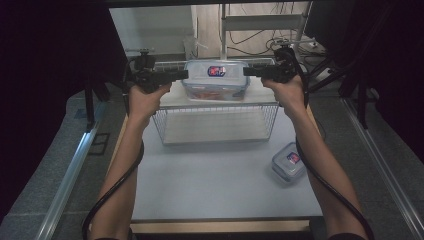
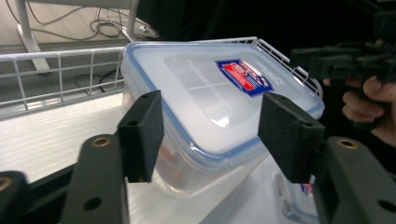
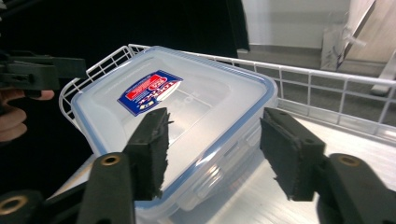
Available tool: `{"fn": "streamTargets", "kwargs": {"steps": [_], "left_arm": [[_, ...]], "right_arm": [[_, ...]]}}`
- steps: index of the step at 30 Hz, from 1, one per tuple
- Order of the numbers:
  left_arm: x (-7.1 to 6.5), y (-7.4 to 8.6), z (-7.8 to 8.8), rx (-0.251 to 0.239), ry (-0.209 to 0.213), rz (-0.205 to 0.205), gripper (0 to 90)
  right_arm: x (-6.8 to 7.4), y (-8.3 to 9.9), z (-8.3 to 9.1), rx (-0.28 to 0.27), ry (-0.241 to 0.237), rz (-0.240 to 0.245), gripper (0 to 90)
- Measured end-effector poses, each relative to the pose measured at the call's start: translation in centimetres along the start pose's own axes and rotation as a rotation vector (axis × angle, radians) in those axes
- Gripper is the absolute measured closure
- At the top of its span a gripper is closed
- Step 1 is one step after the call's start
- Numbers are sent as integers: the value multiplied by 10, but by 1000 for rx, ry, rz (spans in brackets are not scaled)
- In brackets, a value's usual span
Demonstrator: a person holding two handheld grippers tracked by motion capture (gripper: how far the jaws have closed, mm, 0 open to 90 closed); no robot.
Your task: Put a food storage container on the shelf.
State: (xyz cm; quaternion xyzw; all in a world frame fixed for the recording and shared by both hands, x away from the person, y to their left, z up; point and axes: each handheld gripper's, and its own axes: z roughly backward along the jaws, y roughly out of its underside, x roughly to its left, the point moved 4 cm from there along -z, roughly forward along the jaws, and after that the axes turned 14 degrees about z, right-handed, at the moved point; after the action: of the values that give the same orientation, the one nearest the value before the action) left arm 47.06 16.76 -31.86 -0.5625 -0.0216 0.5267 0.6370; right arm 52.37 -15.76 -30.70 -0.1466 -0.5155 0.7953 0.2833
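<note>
Big lidded container [image 1: 216,80] sits upper centre of the high view, in the wire basket [image 1: 215,127]. My left gripper [image 1: 181,74] and right gripper [image 1: 248,71] flank its ends, jaws apart, not pressing. I should clamp both ends evenly and lift level.

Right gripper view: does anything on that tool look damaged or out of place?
Yes. The inner edge of one pad on the right tool looks frayed and ragged. The other pad looks rough as well. The large container in the wire basket looks intact, lid on.
</note>
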Motion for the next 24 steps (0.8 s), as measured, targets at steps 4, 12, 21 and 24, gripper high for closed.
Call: {"fn": "streamTargets", "kwargs": {"steps": [4,12,21,24], "left_arm": [[-7,9,6,-18,-7,-72,288],[-17,33,24,-82,-6,-189,148],[-22,74,30,-80,-37,-282,58],[-23,86,30,-74,-48,-300,44]], "right_arm": [[10,0,11,-7,10,52,514],[34,14,30,-17,30,146,743],[53,48,16,26,-27,181,875],[53,54,7,41,-32,175,875]]}}
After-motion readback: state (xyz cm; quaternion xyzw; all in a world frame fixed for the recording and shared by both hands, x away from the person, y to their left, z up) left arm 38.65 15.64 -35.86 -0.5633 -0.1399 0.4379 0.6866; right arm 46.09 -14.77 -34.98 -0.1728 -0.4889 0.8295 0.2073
